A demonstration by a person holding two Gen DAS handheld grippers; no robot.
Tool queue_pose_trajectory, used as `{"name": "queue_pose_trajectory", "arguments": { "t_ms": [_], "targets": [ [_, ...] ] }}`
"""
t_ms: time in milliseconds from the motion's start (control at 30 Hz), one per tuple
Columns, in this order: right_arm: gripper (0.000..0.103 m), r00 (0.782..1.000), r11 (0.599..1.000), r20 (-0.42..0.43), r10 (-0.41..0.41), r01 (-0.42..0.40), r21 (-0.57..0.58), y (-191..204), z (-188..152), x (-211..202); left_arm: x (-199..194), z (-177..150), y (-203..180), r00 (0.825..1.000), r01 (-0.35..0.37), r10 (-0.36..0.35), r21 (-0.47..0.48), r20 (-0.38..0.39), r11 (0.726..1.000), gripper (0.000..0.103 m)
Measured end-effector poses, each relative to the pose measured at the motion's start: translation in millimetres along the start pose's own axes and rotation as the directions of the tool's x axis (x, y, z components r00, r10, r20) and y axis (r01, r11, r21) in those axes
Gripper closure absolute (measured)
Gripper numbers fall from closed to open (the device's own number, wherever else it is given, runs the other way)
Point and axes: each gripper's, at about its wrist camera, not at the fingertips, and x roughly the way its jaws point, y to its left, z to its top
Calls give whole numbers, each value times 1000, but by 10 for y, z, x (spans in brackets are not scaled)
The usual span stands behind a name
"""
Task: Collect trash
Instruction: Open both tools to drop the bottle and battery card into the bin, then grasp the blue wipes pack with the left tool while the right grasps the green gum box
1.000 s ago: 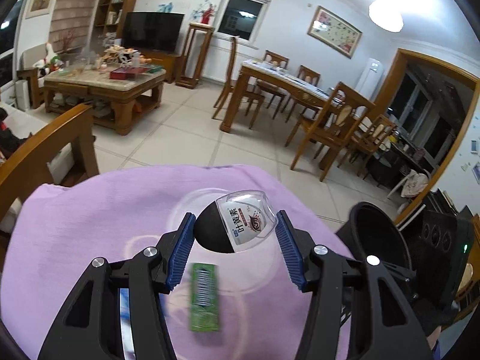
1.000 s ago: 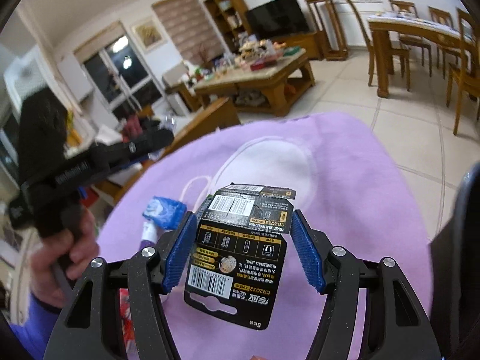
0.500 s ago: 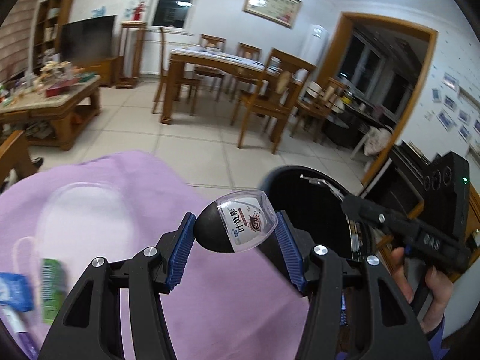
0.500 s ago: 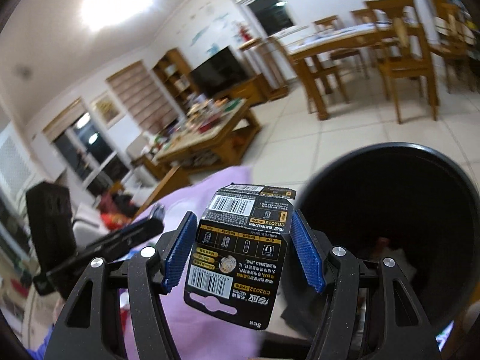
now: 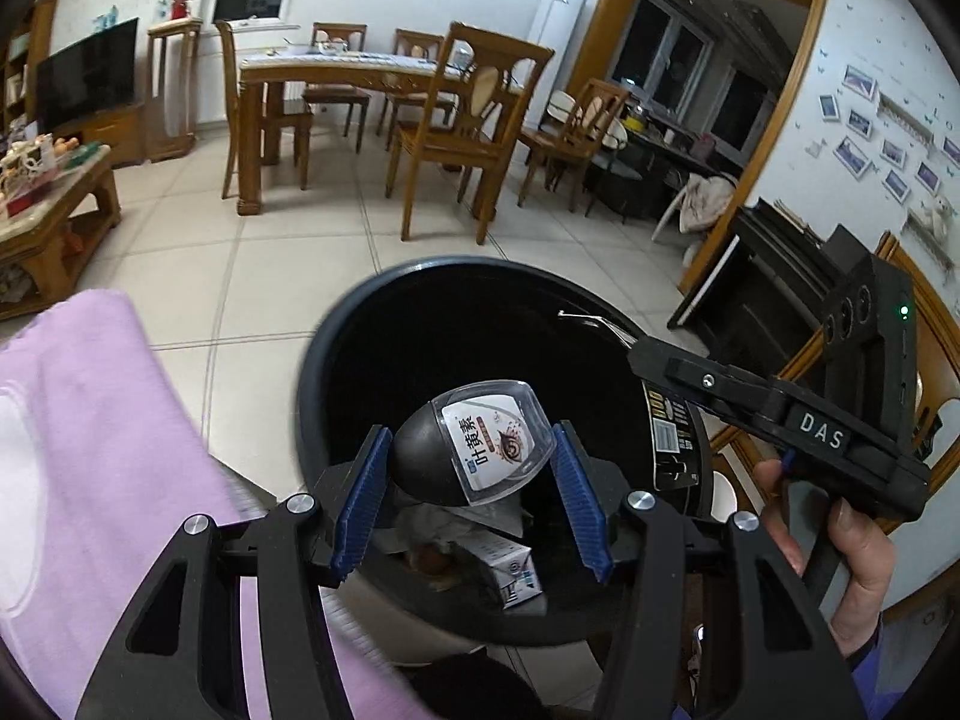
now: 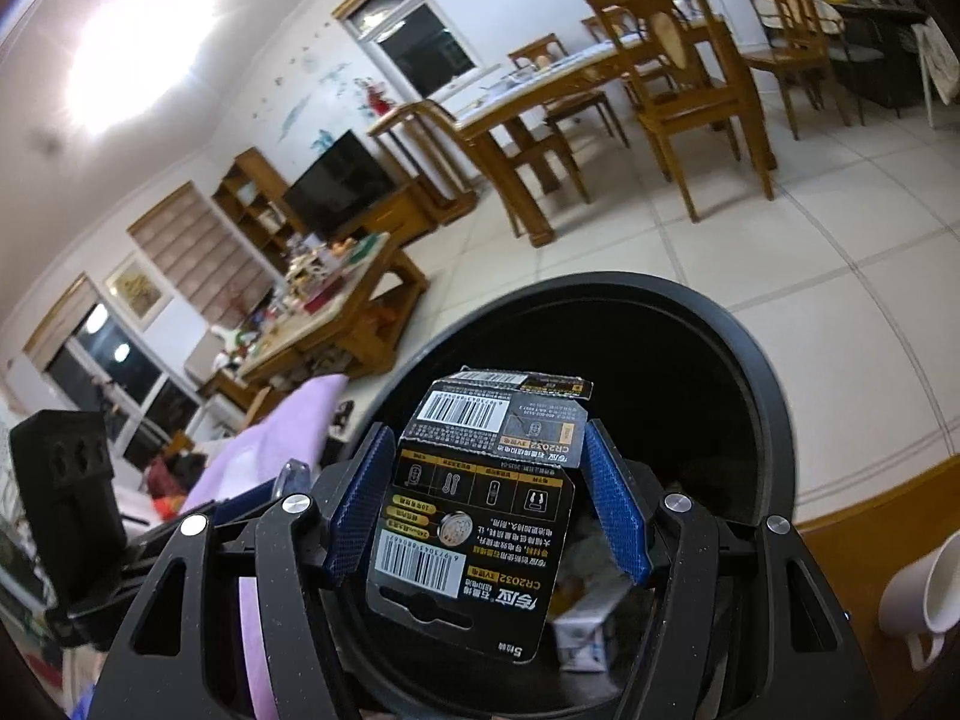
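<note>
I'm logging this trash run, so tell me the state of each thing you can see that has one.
Left claw: shut on the egg-shaped package, over the bin.
Egg-shaped package: held, not yet dropped.
Right claw: shut on the battery card, over the bin.
Battery card: held, top flap torn open.
Trash bin: open, trash already at the bottom.
Small carton: lying in the bin.
</note>
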Motion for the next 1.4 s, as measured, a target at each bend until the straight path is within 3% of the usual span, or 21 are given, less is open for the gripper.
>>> {"name": "queue_pose_trajectory", "arguments": {
  "t_ms": [533,567,600,700,867,1067,1167,1267,1400],
  "targets": [
    [37,1000,999,-2,-27,27,24,-79,-126,91,170,-42,-219,1000,-11,12,29,-23,1000,47],
    [37,1000,999,-3,-25,25,28,-76,-134,91,156,-40,-210,1000,-8,9,29,-22,1000,46],
    [34,1000,999,-3,-22,22,32,-76,-140,88,135,-44,-209,1000,-10,10,27,-17,1000,38],
    [31,1000,999,4,-22,22,31,-10,-161,57,30,-73,-171,1000,-20,20,15,2,1000,29],
    [31,1000,1000,4,-13,13,2,212,-177,47,-245,-139,-66,1000,-20,20,-2,21,1000,27],
    [31,999,996,-41,28,-31,-87,837,-266,215,-778,-339,377,996,-58,62,-79,59,995,27],
    [31,995,987,-84,57,-69,-148,1242,-369,370,-1122,-500,774,989,-117,129,-141,78,983,27],
    [31,986,972,-142,81,-110,-207,1728,-498,570,-1463,-685,1295,970,-212,232,-216,71,953,27],
    [31,966,941,-235,104,-173,-292,2434,-734,890,-1854,-987,2064,917,-375,400,-330,9,866,27]
  ]
}}
